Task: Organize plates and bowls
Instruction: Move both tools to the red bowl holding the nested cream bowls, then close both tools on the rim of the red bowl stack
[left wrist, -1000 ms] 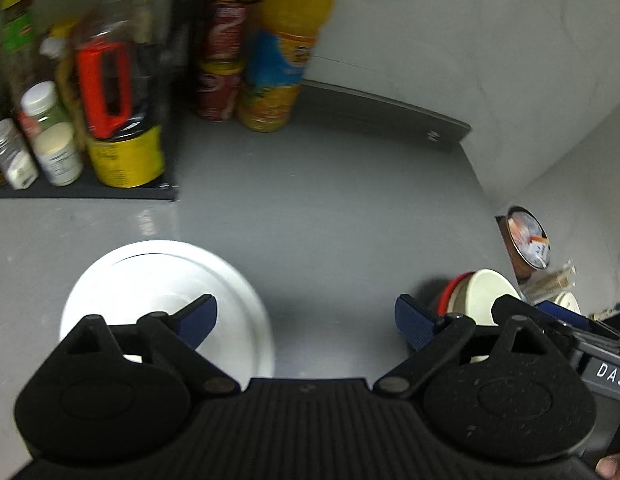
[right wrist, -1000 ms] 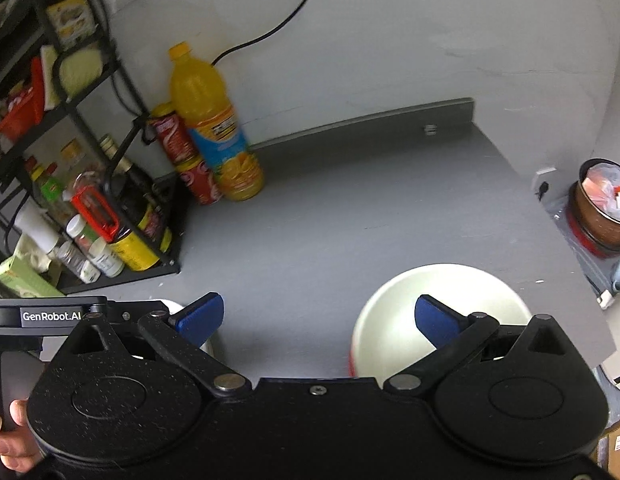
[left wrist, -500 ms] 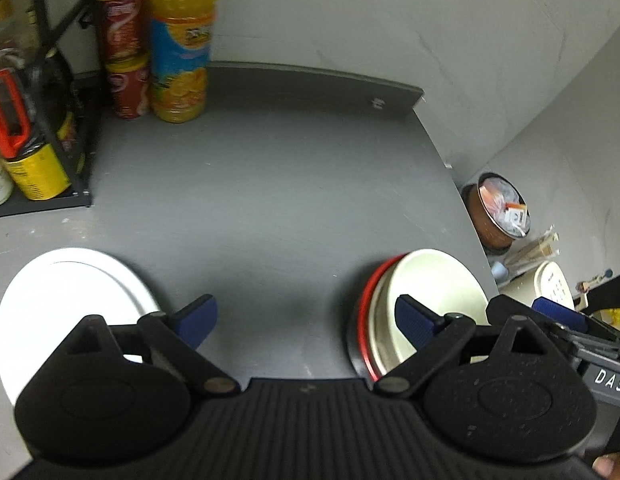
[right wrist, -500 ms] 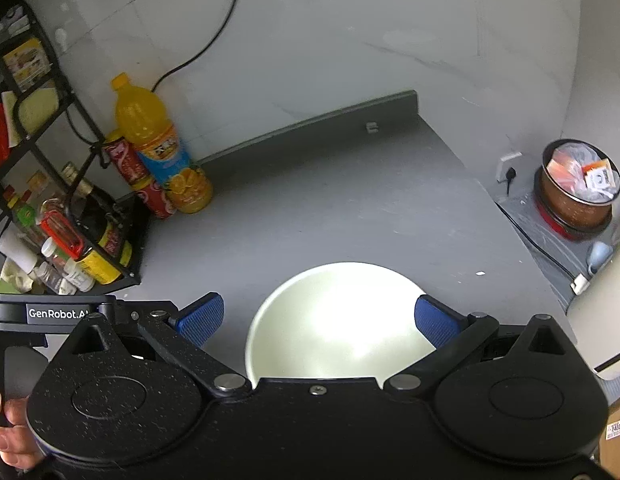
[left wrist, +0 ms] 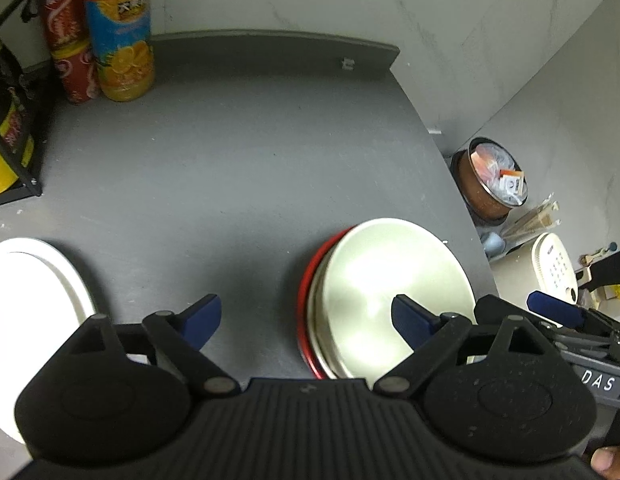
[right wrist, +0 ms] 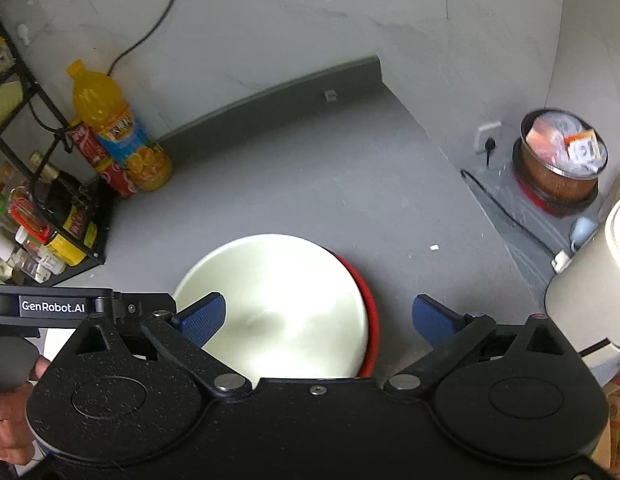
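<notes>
The cream bowl, red outside, sat on the grey counter just ahead of my right gripper, its rim reaching between the spread, empty fingers. My left gripper was spread and empty too, the bowl beside its right finger and the white plate past its left. I judged I was approaching; next came closing on the rim. The bowl's near edge was hidden, the plate cut off.
</notes>
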`<state>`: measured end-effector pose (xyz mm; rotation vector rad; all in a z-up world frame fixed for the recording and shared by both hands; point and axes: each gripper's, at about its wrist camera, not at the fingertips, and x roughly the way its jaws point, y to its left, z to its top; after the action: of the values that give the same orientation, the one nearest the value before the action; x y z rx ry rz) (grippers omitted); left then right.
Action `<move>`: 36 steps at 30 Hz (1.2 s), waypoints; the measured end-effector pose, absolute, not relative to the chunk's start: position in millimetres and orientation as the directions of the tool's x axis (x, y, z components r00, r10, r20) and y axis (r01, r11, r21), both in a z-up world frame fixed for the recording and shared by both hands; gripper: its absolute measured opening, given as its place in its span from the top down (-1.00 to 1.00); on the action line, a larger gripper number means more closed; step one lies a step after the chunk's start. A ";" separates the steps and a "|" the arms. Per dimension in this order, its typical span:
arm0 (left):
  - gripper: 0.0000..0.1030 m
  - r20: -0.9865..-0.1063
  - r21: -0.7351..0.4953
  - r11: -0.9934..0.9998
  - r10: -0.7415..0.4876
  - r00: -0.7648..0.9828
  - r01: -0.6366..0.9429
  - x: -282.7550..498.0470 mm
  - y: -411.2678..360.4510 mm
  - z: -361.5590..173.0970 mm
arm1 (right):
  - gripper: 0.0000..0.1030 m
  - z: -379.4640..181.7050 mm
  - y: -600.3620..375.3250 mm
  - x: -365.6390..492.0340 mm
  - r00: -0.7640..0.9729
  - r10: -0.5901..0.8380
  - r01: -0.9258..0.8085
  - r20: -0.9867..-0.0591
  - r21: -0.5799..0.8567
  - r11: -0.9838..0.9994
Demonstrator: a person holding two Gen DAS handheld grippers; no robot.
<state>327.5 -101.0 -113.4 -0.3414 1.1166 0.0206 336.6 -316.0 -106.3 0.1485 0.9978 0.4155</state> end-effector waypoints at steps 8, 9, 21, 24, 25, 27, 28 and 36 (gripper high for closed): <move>-0.48 -0.907 -0.259 0.939 -0.156 0.390 -0.226 337.0 -113.0 -143.2 | -0.57 -134.2 -326.3 351.3 0.389 0.430 -0.253 -0.815 0.354 0.900; -0.42 -0.914 -0.258 0.936 -0.157 0.374 -0.238 338.0 -114.1 -149.0 | -0.48 -138.2 -325.8 352.9 0.377 0.432 -0.253 -0.819 0.358 0.899; 0.41 -0.933 -0.312 0.885 -0.216 0.287 -0.347 342.3 -114.4 -189.4 | 0.20 -178.8 -320.4 362.7 0.243 0.468 -0.251 -0.850 0.411 0.876; 0.50 -0.930 -0.330 0.865 -0.231 0.285 -0.377 342.3 -111.9 -195.4 | 0.29 -187.6 -320.3 365.7 0.208 0.466 -0.235 -0.860 0.418 0.877; 0.51 -0.930 -0.332 0.864 -0.232 0.285 -0.379 342.3 -111.7 -196.4 | 0.30 -191.3 -320.4 367.0 0.195 0.468 -0.229 -0.862 0.423 0.876; 0.52 -0.929 -0.339 0.857 -0.240 0.282 -0.387 342.3 -110.0 -199.0 | 0.31 -198.5 -318.4 368.2 0.175 0.467 -0.227 -0.867 0.426 0.876; 0.52 -0.929 -0.342 0.855 -0.244 0.280 -0.390 343.0 -109.2 -199.3 | 0.31 -198.8 -317.6 367.6 0.181 0.467 -0.231 -0.866 0.424 0.876; 0.52 -0.913 -0.377 0.839 -0.263 0.313 -0.394 339.8 -101.7 -201.5 | 0.37 -188.7 -318.8 365.4 0.213 0.466 -0.242 -0.859 0.415 0.877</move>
<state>339.8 -101.7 -201.5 -0.6113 1.2726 0.0936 365.4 -318.8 -188.7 0.2074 1.2651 0.4961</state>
